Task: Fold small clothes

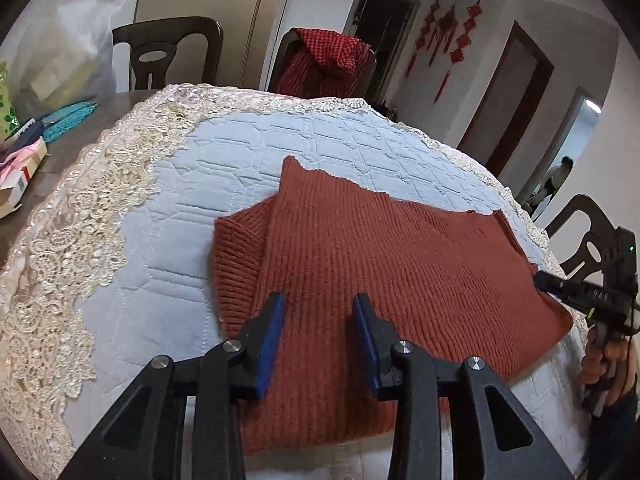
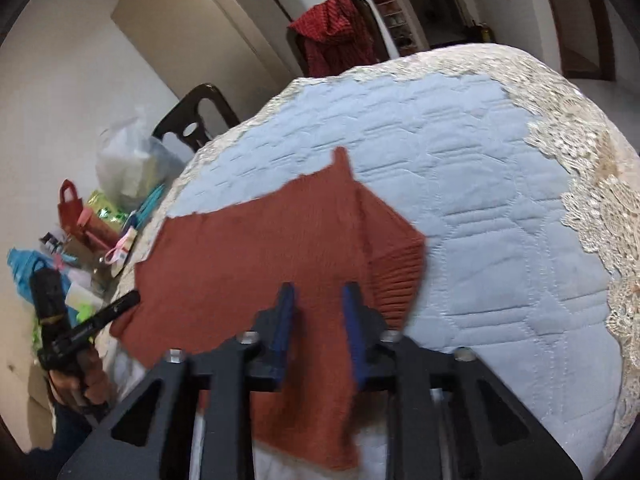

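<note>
A rust-red knit sweater [image 1: 360,264] lies flat near the middle of the pale blue quilted table cover [image 1: 168,248], one sleeve folded in toward its body, well inside the cream lace border [image 1: 72,216]. The left gripper [image 1: 319,312] hovers over the sweater's near edge with its blue pads apart, grasping nothing. The right gripper [image 2: 316,304] also sits over the knit, fingers spread; that view is blurred, so contact with the cloth cannot be told.

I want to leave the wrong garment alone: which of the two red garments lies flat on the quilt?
The rust-red ribbed knit sweater lies flat on the blue quilted cloth; the red checked garment hangs over a chair back.
</note>
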`<state>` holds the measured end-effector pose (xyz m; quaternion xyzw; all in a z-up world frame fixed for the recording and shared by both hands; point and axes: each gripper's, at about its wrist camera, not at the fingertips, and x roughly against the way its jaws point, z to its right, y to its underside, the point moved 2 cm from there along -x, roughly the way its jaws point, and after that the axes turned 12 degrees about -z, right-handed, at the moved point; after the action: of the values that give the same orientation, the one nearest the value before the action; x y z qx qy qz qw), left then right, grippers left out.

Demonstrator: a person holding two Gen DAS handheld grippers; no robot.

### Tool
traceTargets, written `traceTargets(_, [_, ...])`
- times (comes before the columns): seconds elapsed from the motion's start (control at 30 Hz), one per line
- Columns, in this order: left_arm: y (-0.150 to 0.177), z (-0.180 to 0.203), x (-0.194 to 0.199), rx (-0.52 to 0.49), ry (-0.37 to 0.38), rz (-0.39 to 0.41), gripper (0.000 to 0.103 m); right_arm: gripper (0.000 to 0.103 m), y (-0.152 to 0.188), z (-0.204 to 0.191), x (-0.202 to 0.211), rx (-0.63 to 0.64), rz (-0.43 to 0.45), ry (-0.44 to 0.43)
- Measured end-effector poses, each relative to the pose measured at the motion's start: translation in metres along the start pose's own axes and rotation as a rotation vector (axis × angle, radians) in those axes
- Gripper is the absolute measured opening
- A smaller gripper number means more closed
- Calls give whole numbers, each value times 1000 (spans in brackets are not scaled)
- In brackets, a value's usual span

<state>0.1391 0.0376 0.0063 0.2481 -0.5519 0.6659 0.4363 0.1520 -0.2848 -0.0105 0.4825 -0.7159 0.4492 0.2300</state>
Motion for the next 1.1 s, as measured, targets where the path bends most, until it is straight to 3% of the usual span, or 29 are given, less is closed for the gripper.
traceTargets(0.13, [-6,5,5,-4,-10,3,38,15,-4,-9,8,37,29,78])
traceTargets(0.33, [-41,27,-5,-48,-21,31,38,15,-25,-23,-10,78,12,64])
traceTargets(0.47, [-52,17,-30,-35,-93,-6,38,15,-41,-3,-26,20,-19,64])
traceTargets(0.5, [-50,10,-39,-12,-99,-36,38,15,-44,5,-26,-2,-16,39])
traceTargets(0.57, [-46,3,-39,-6,-65,-22,38,15,-47,15,-22,-43,-5,-1])
traceTargets(0.67, [-44,4,-33,-6,-71,-20,38,15,-50,21,-14,-49,18,87])
traceTargets(0.77, [-47,14,-29,-30,-90,-15,38,15,-51,21,-7,-61,31,64])
traceTargets(0.9, [-65,24,-31,-67,-134,18,38,15,-56,-1,-7,19,44,61])
traceTargets(1.03, [-76,13,-60,-30,-183,-81,38,15,-64,8,-32,21,-43,131])
traceTargets(1.1, [-73,14,-54,-35,-178,-68,38,15,-64,15,-27,-15,-34,92])
